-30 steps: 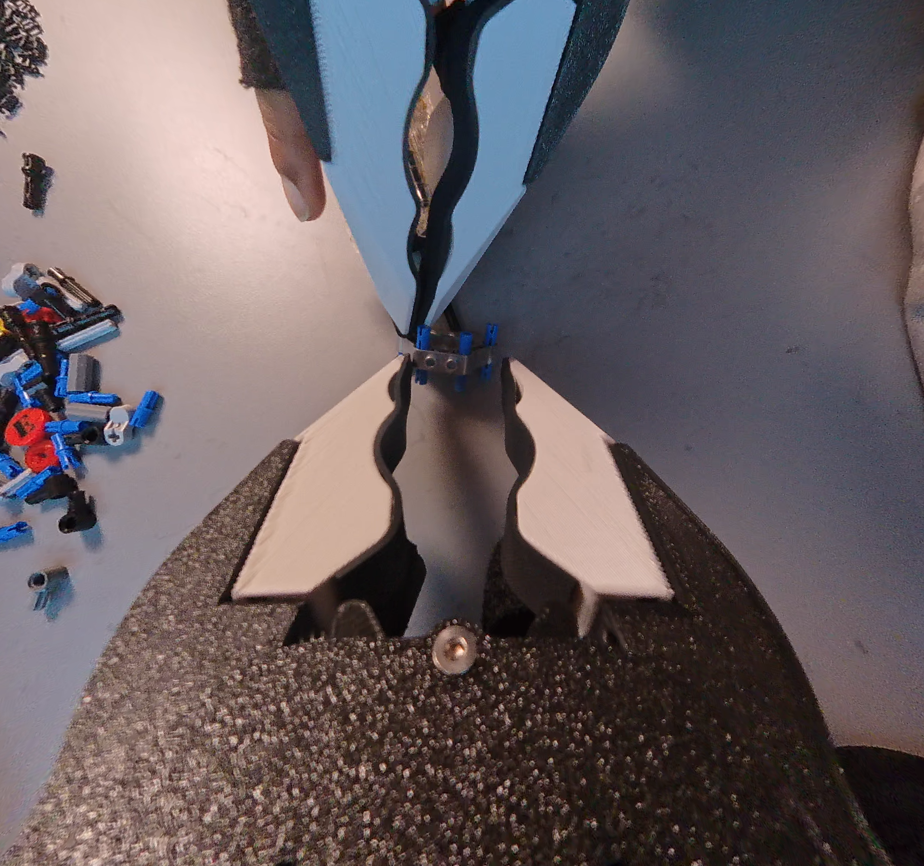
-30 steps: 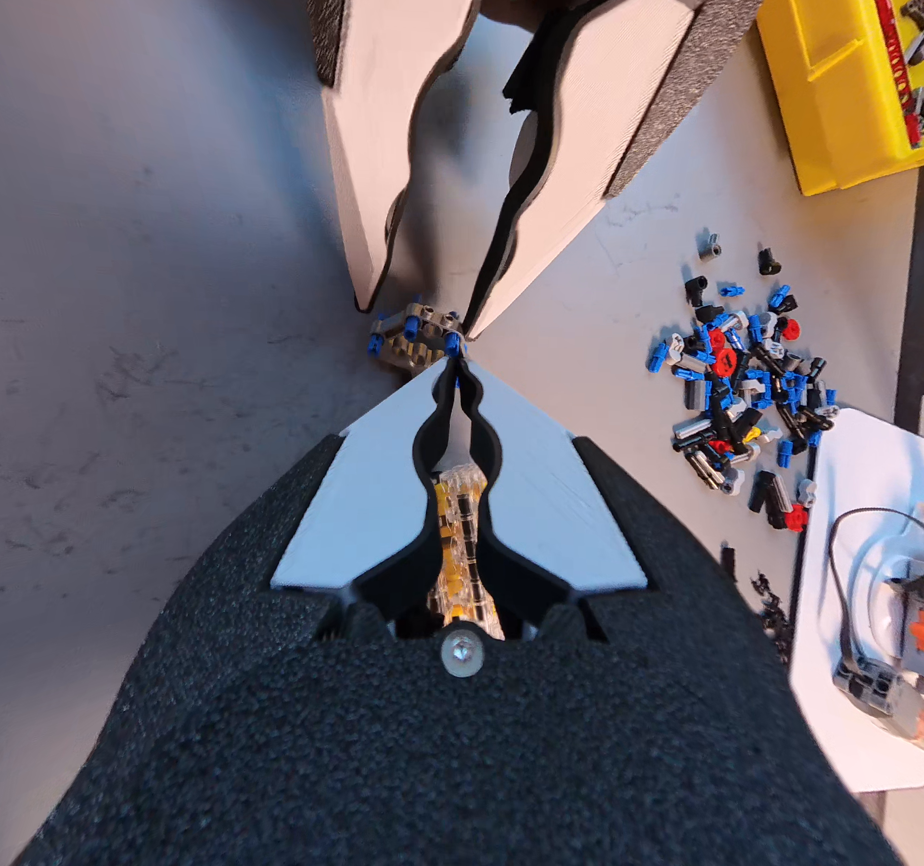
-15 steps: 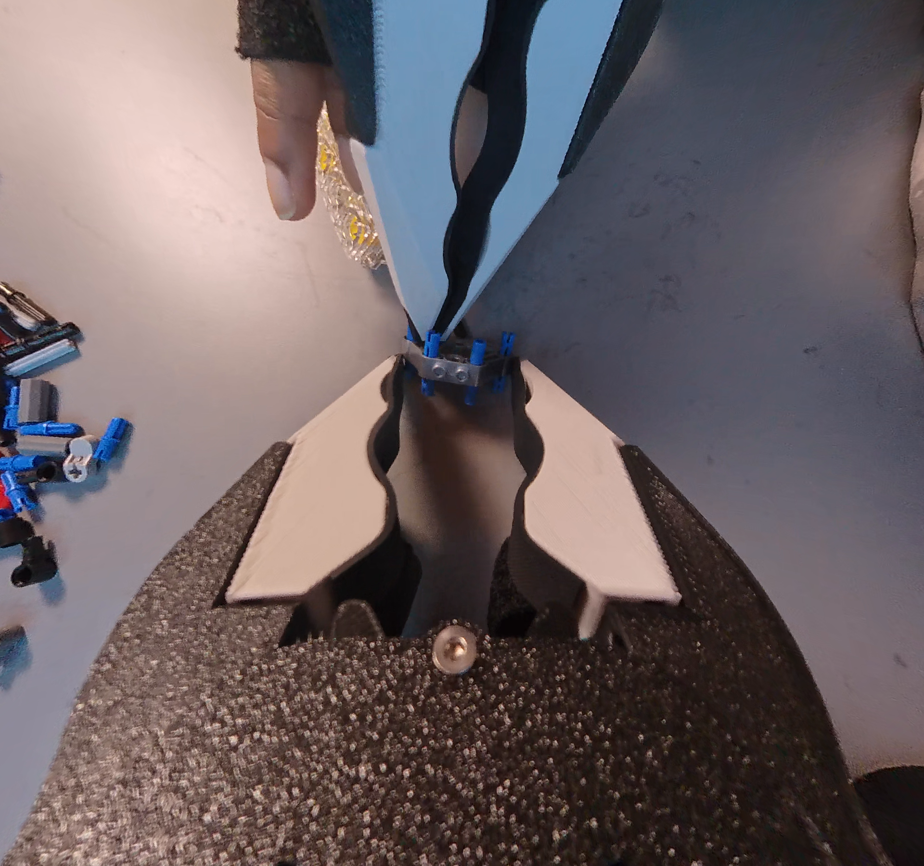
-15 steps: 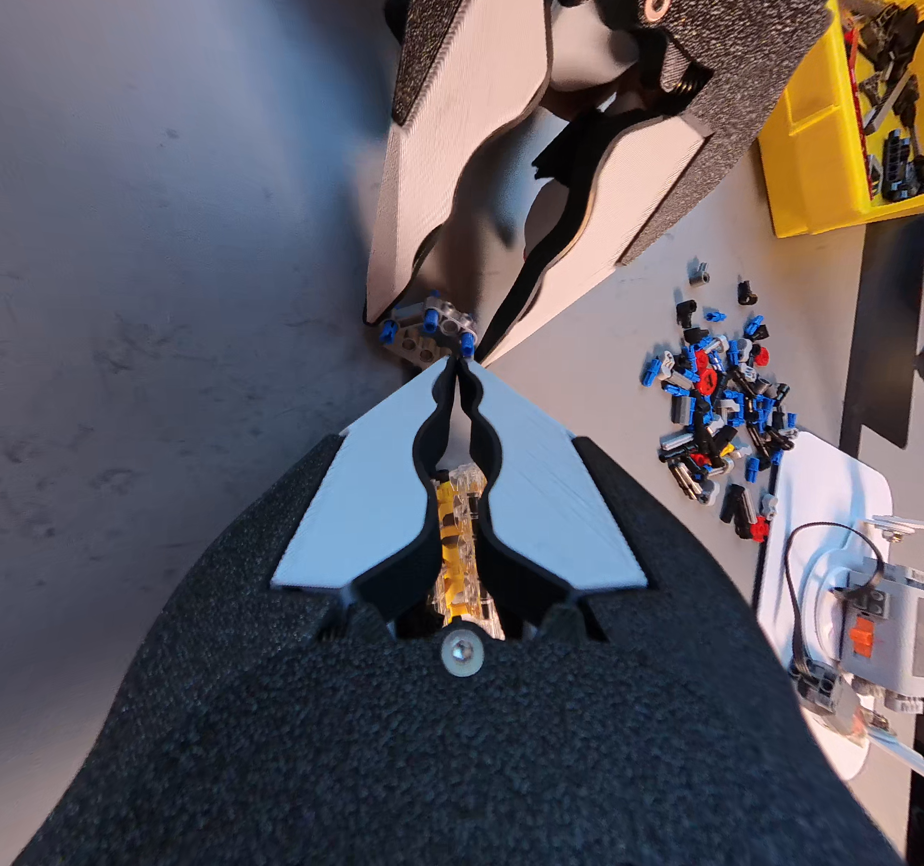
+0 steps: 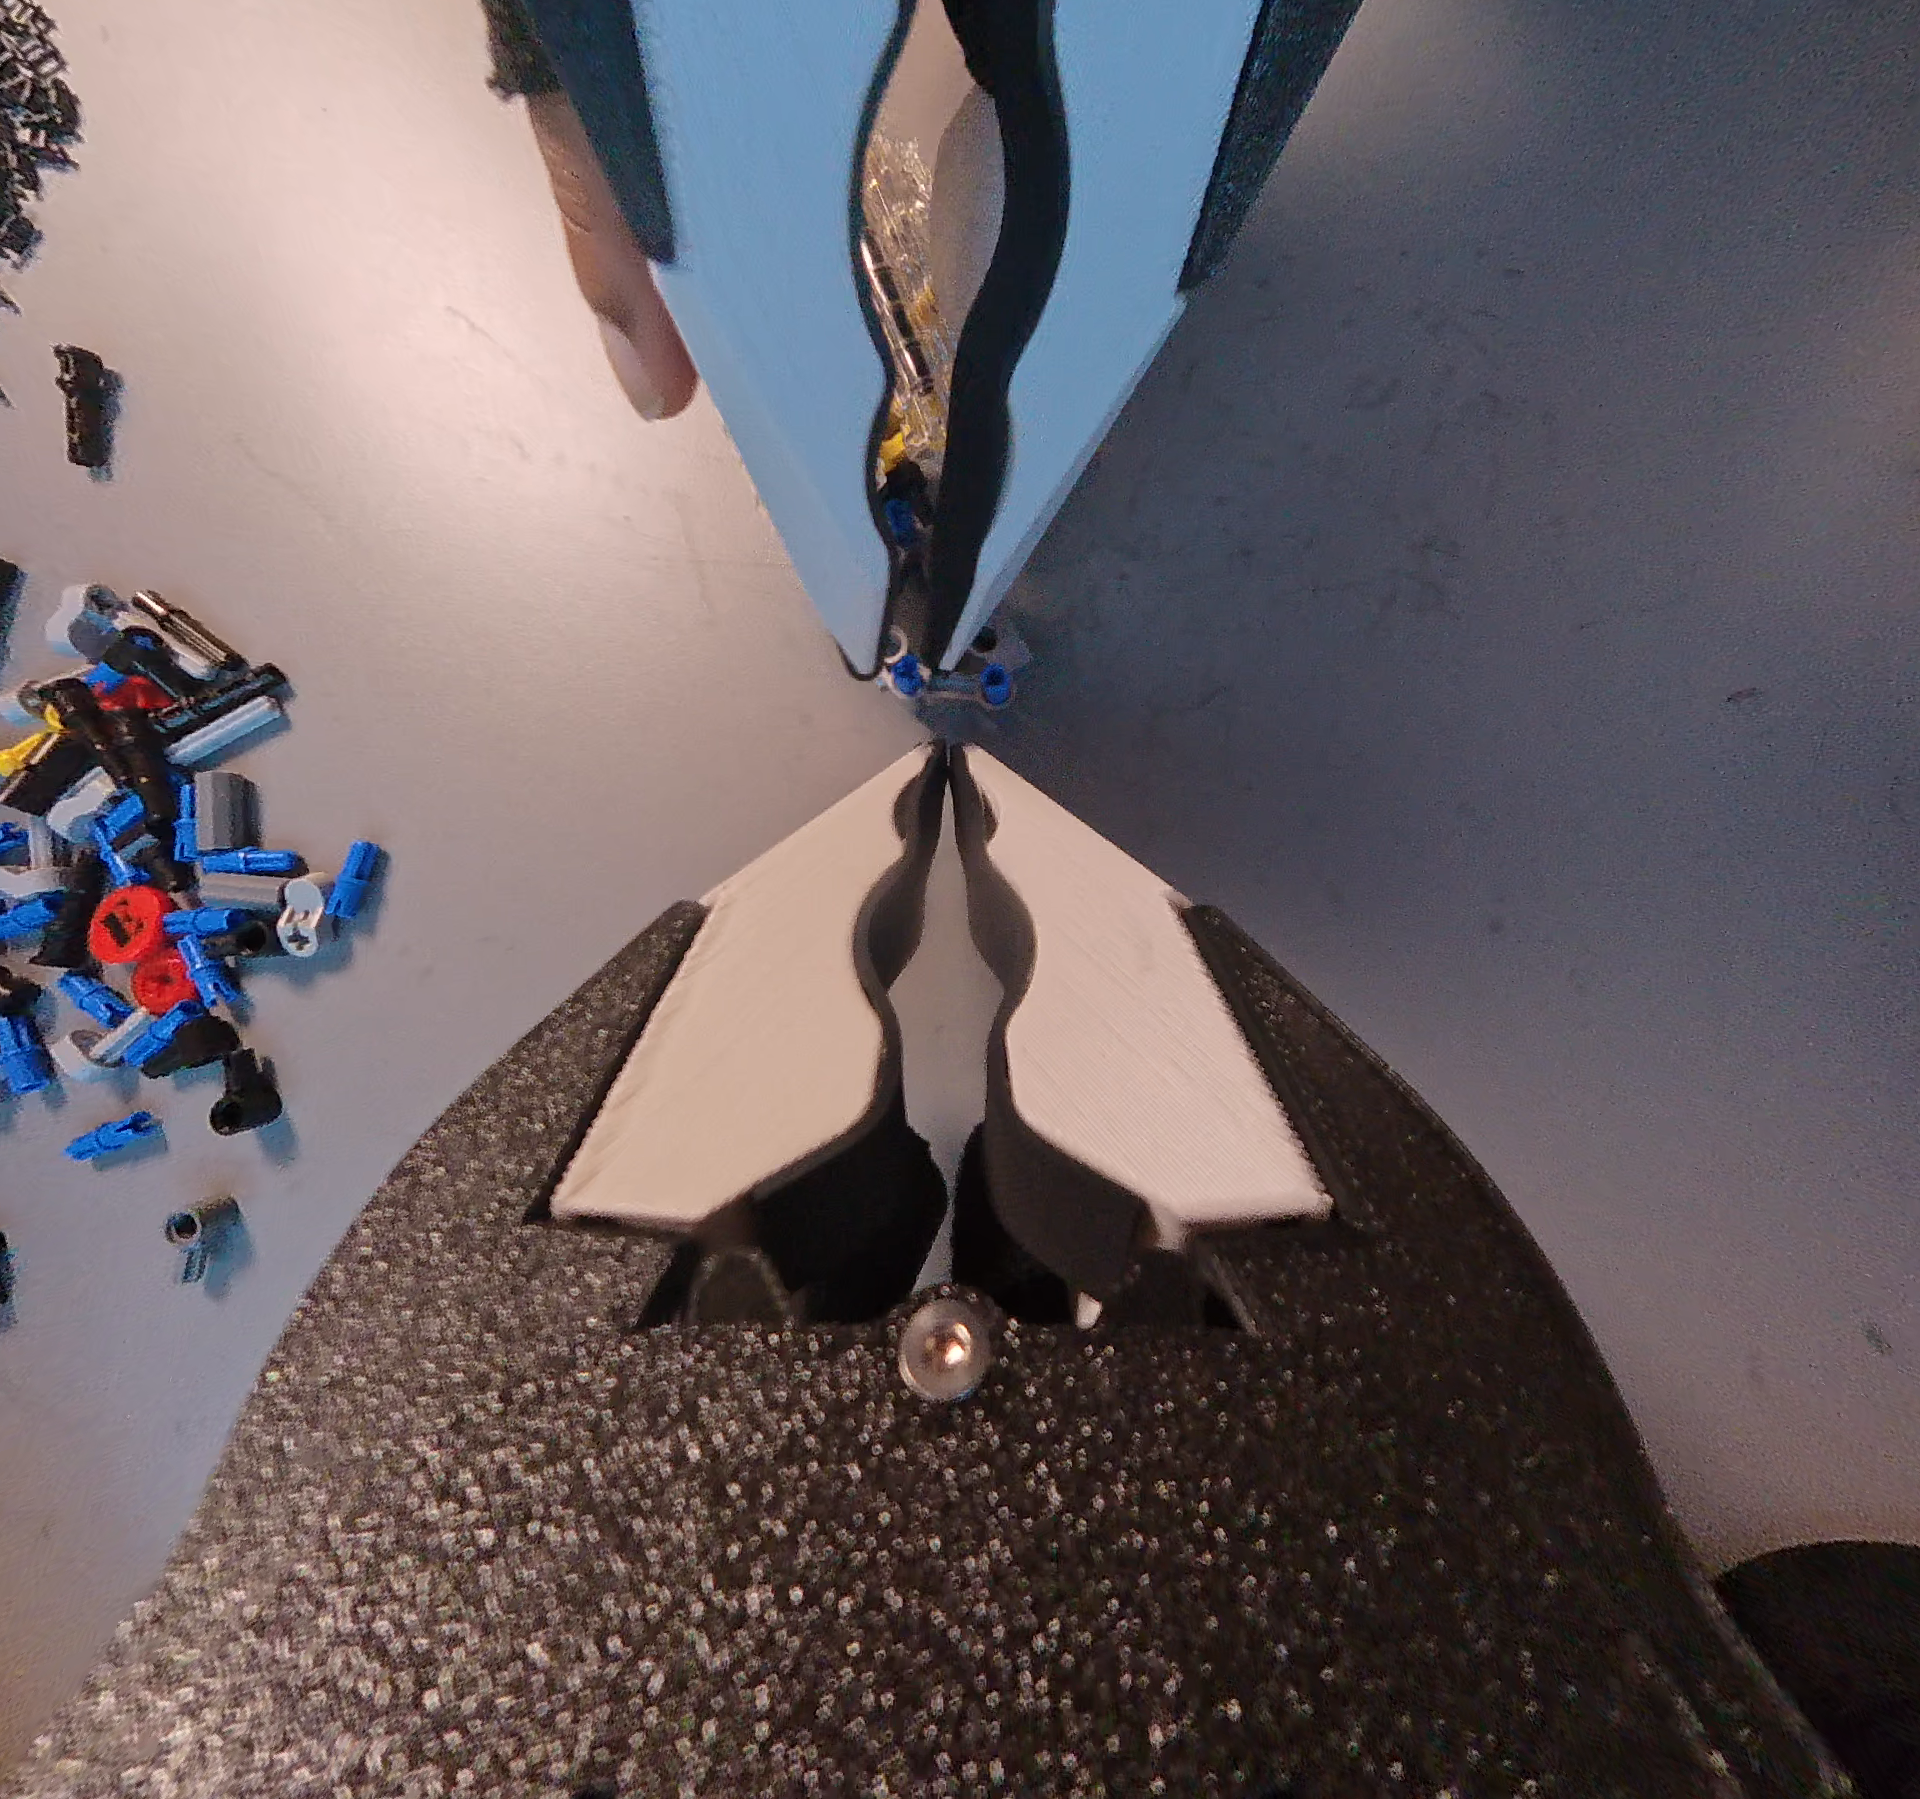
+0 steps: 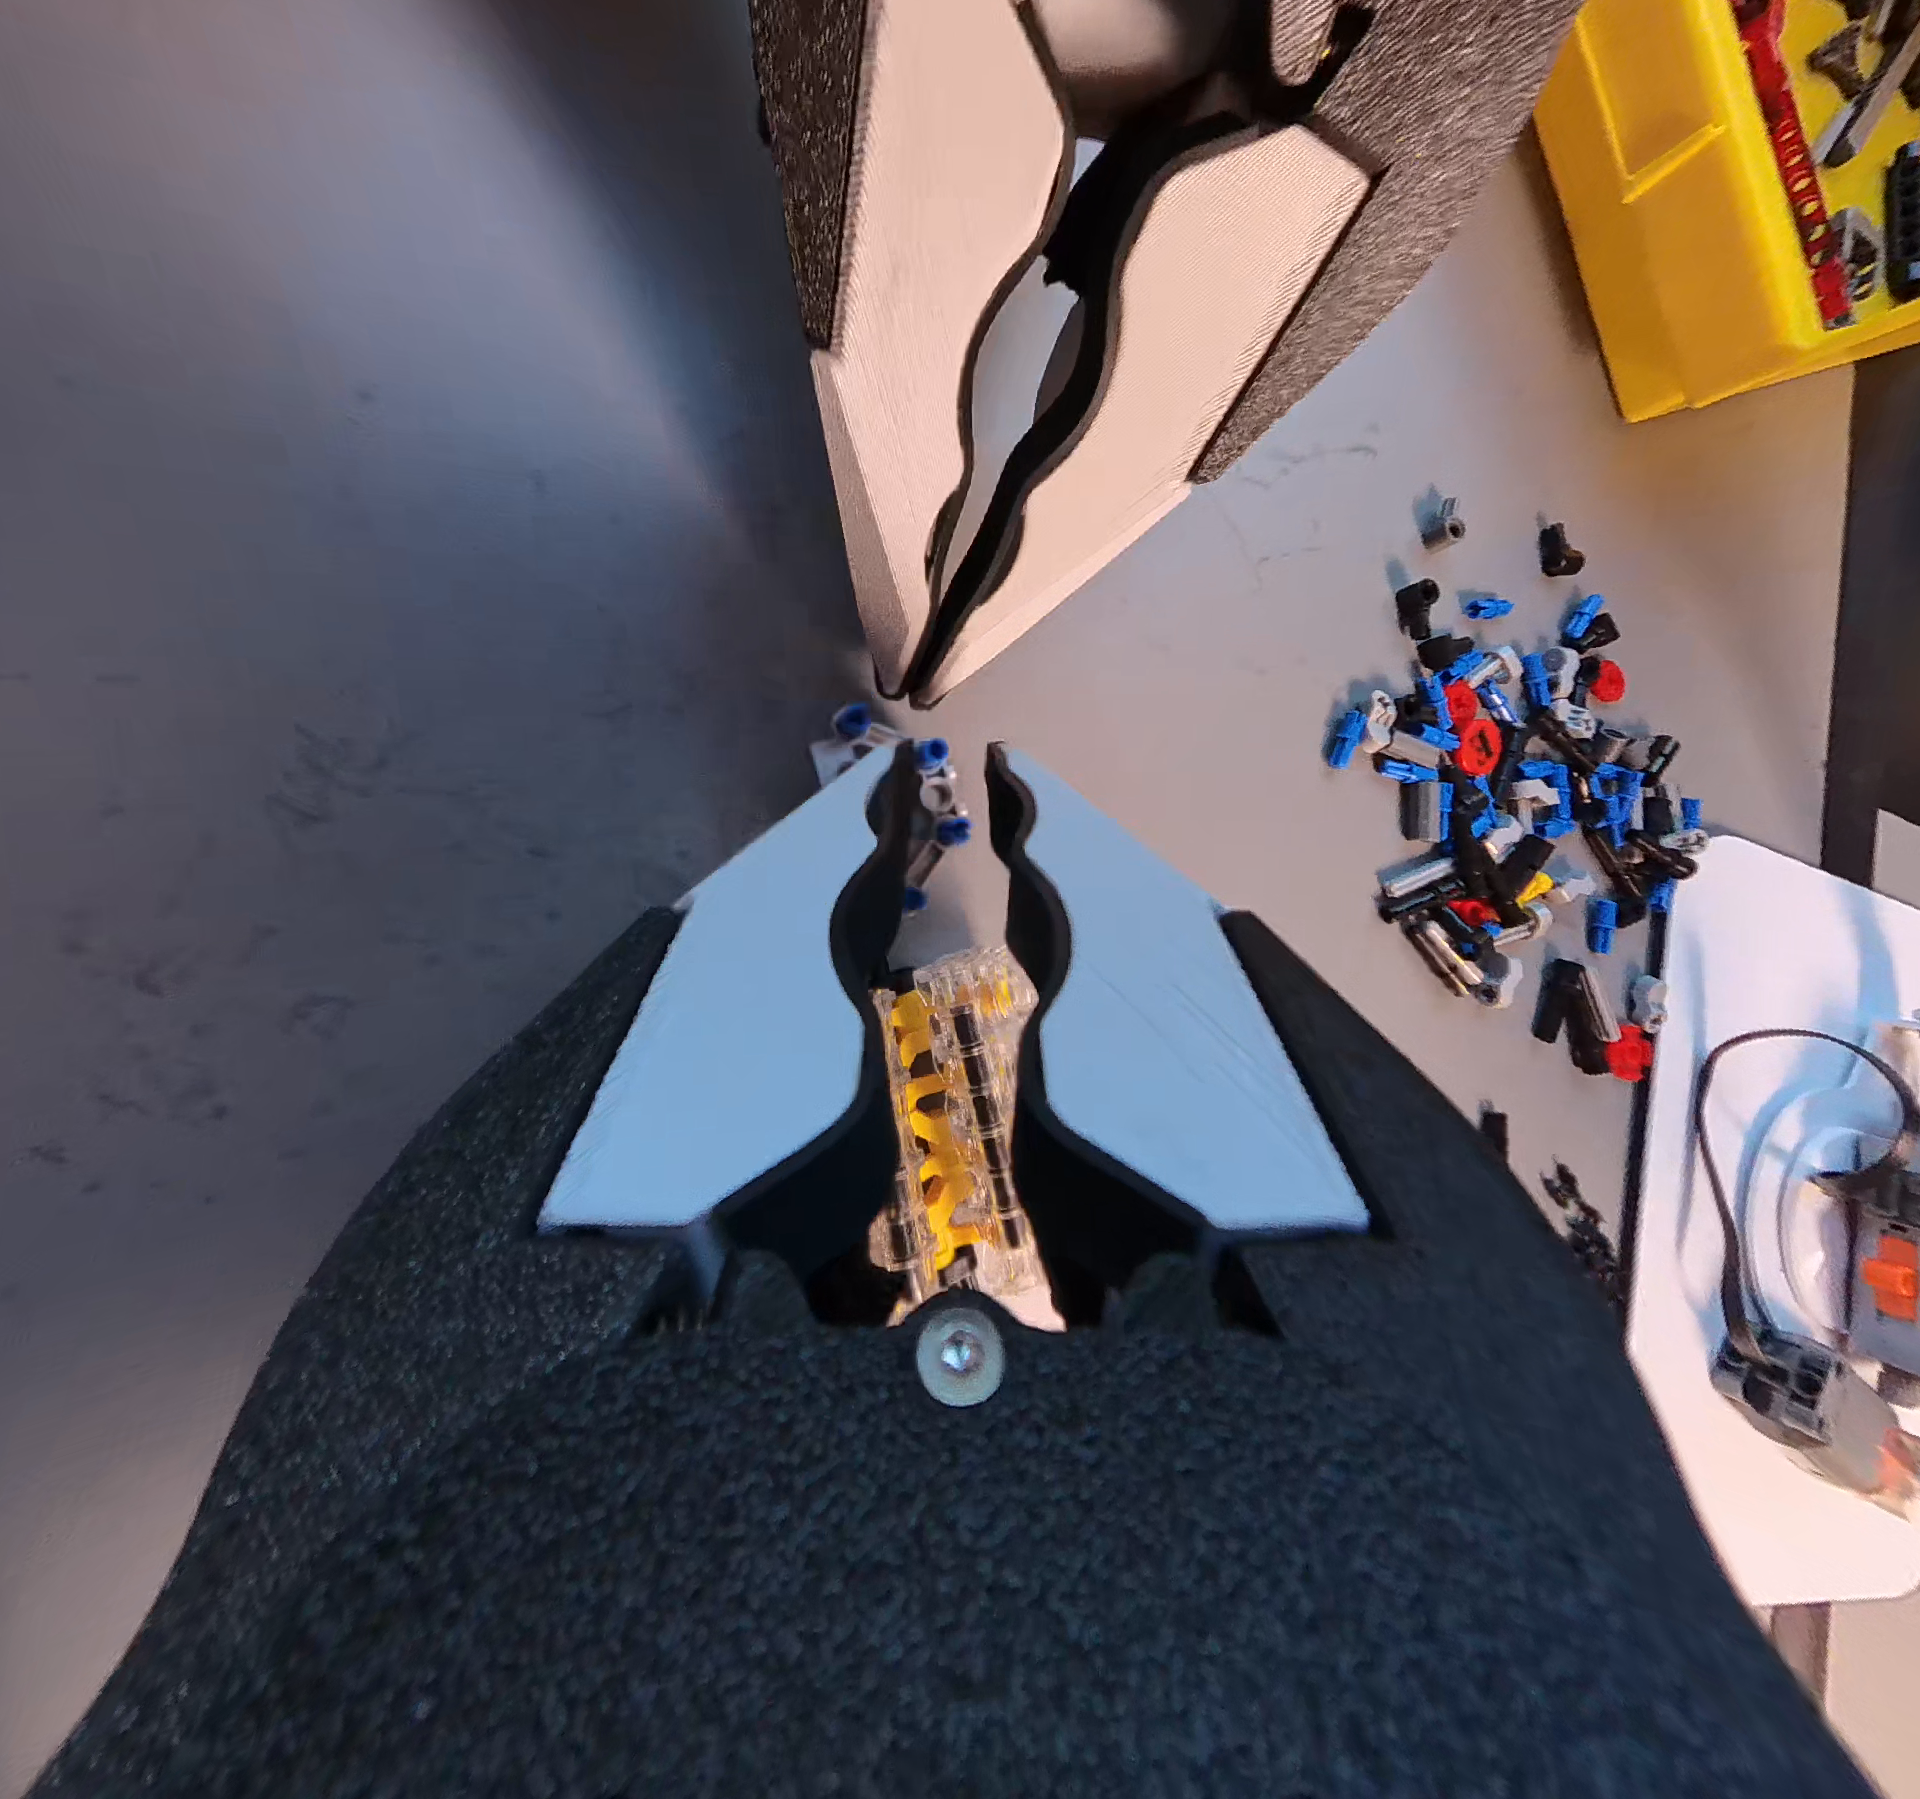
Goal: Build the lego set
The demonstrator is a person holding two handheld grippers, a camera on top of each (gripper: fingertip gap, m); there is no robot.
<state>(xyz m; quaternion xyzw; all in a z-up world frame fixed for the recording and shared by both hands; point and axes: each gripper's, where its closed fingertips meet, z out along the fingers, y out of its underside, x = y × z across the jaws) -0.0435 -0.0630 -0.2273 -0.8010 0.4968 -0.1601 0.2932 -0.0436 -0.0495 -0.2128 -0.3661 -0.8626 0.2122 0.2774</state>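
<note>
My left gripper [image 5: 948, 750] is shut, with its tips just short of a small grey beam with blue pins [image 5: 966, 689]; I cannot tell if they touch. It also shows in the right wrist view [image 6: 914, 695], coming in from above. My right gripper [image 6: 951, 757] has its tips a little apart and grips a clear and yellow assembly [image 6: 951, 1126] deep between its fingers. The grey beam [image 6: 930, 799] lies along the inner side of its left finger and sticks out past the tips. The right gripper [image 5: 914, 663] faces mine tip to tip above the grey table.
A pile of small blue, black, grey and red pieces [image 5: 135, 897] lies to the left, also in the right wrist view [image 6: 1507, 793]. A yellow bin [image 6: 1662, 191] stands beyond it. A white tray [image 6: 1766, 1074] holds a grey motor unit [image 6: 1849, 1334]. A person's finger [image 5: 634, 336] shows beside the right gripper. Less than 4 cm separates the two grippers' tips.
My left gripper was open around the grey beam and has closed. The right gripper's tips have parted a little, and the beam now lies between its fingers.
</note>
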